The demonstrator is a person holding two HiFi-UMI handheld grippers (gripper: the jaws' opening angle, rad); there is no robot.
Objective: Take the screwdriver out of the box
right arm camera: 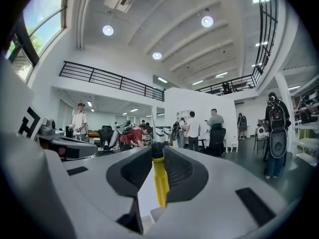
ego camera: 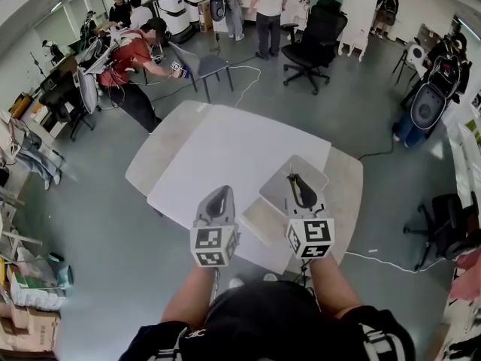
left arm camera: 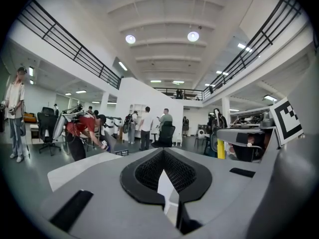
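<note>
Right gripper [right arm camera: 157, 156]: pinching yellow screwdriver [right arm camera: 160, 183] above box [ego camera: 274, 186]; grip firmly, lift clear of rim. Left gripper [left arm camera: 163, 163]: pressed together, empty

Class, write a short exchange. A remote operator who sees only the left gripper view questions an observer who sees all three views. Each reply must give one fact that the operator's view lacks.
Operator: Does the right gripper hold anything?
Observer: Yes. The right gripper view shows its fingers shut on the screwdriver, at its yellow handle.
Operator: Where is the box?
Observer: The head view shows it on the right part of the table, with the right gripper above it.
Operator: And my left gripper?
Observer: It hovers over the table near its front edge, left of the box.
</note>
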